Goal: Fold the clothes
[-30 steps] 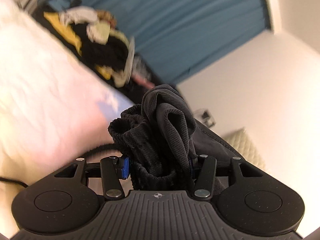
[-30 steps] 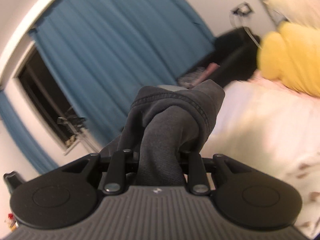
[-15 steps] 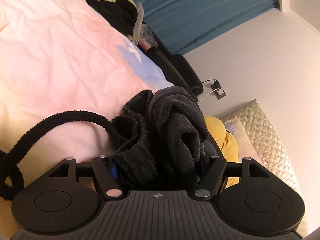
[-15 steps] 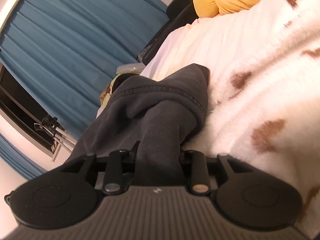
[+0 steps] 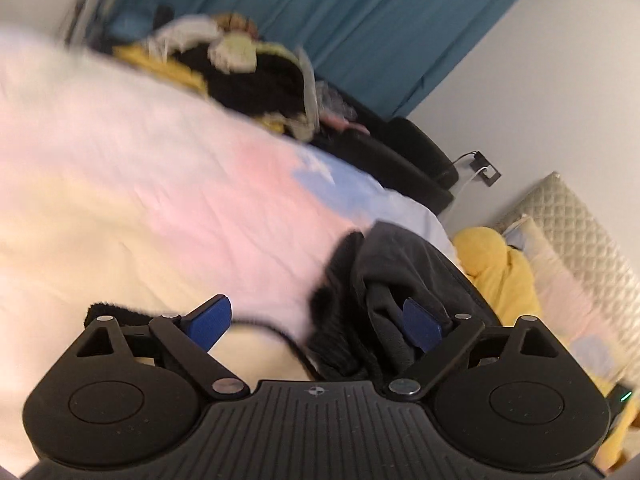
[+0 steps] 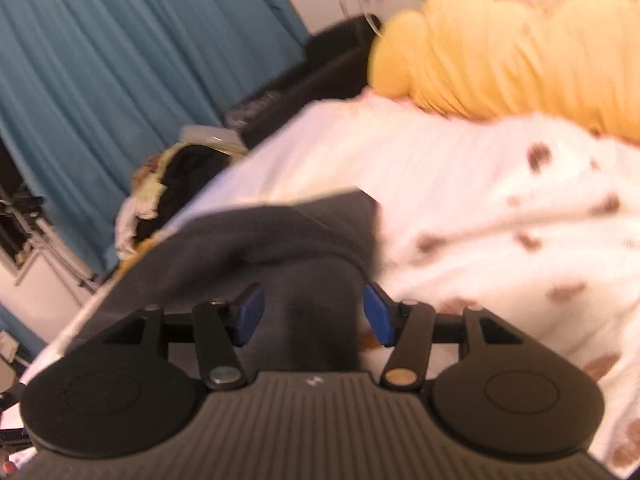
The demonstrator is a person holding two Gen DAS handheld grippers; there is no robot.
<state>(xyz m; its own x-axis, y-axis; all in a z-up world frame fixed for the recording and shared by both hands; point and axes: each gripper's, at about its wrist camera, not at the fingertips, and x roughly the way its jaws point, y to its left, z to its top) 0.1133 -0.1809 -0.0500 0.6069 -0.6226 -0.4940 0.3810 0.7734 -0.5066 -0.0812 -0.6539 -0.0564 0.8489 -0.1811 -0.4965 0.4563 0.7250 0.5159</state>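
A dark grey garment [image 5: 384, 272] lies bunched on the pastel bedcover [image 5: 168, 208] in the left wrist view. My left gripper [image 5: 316, 316] has its jaws far apart and still opening. The cloth rests against the right blue pad [image 5: 422, 326] only; the left pad [image 5: 212, 322] is bare. A black cord [image 5: 264, 326] trails from the garment under the jaws. In the right wrist view the same dark garment [image 6: 304, 240] lies between the pads of my right gripper [image 6: 314, 314]. These jaws are opening too, with a gap showing beside the right pad [image 6: 378, 316].
A yellow pillow [image 6: 500, 68] and a quilted headboard [image 5: 580, 232] are at the head of the bed. A white fleece blanket with brown spots [image 6: 520, 208] covers the right side. A heap of mixed clothes [image 5: 248, 72] sits before the teal curtain [image 5: 360, 20].
Both grippers were shut on the dark garment and have let it go, their jaws now spread. The cloth has sunk onto the bed. Both views have swung and are blurred.
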